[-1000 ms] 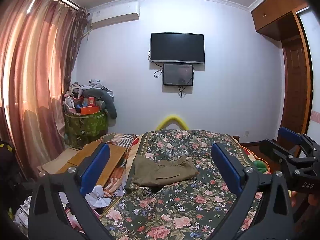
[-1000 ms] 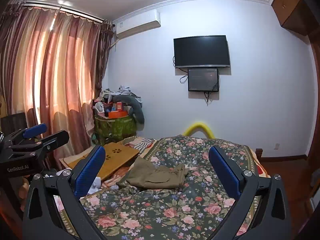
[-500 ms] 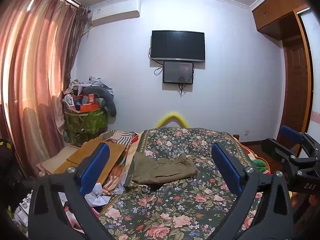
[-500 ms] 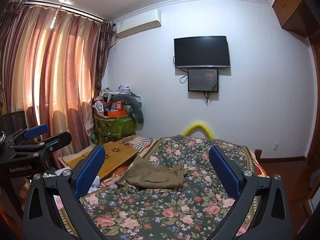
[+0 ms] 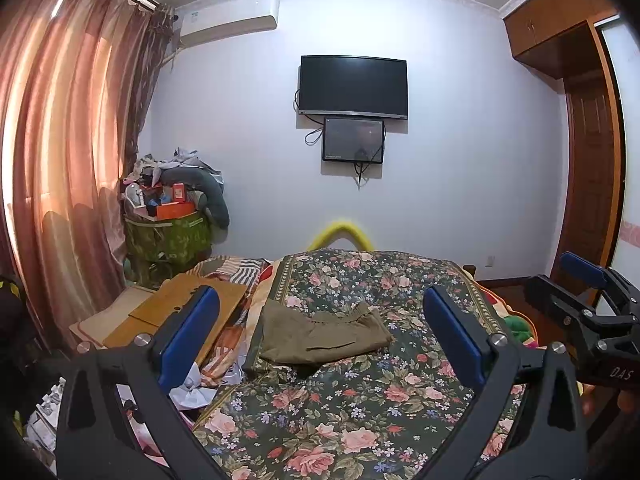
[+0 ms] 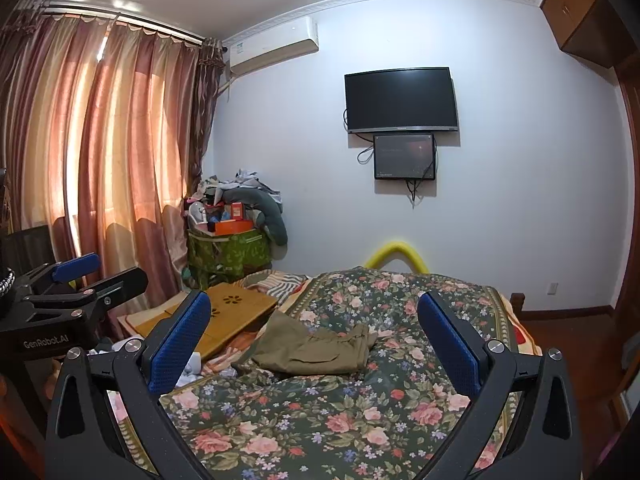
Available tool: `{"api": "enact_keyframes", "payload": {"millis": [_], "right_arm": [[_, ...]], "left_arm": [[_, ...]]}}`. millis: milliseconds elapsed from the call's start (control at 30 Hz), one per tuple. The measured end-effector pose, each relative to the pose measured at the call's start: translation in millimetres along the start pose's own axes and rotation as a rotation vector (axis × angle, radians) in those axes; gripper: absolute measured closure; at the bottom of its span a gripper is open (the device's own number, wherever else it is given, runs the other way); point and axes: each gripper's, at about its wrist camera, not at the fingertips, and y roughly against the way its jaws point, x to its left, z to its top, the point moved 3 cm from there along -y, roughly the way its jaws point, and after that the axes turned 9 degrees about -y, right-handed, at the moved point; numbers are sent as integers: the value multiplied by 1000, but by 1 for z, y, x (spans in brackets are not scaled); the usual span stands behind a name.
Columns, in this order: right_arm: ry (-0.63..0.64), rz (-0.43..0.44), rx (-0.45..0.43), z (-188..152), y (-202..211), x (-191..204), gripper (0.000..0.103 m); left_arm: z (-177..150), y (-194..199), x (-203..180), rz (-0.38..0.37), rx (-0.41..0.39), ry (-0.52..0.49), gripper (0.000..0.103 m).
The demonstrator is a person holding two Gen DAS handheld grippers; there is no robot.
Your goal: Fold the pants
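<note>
Olive pants (image 5: 320, 334) lie bunched on the bed (image 5: 360, 412), well beyond both grippers (image 5: 320, 340) (image 6: 314, 340), jaws spread, empty; flatten before creasing.

I see a bed with a flowery blanket (image 5: 360, 400) low down. A black TV (image 5: 353, 86) hangs on the wall at 12 o'clock, with a small screen (image 5: 353, 140) just under it. Pink curtains (image 5: 72, 160) hang at 9 o'clock, beside a green bag (image 5: 168, 236) piled with stuff.
</note>
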Motion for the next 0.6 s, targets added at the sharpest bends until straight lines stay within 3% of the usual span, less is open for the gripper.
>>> {"api": "enact_keyframes", "payload": {"millis": [600], "right_arm": [[-19, -10, -2, 2, 1, -4, 0]], "left_arm": [[-2, -7, -8, -8, 6, -4, 0]]}}
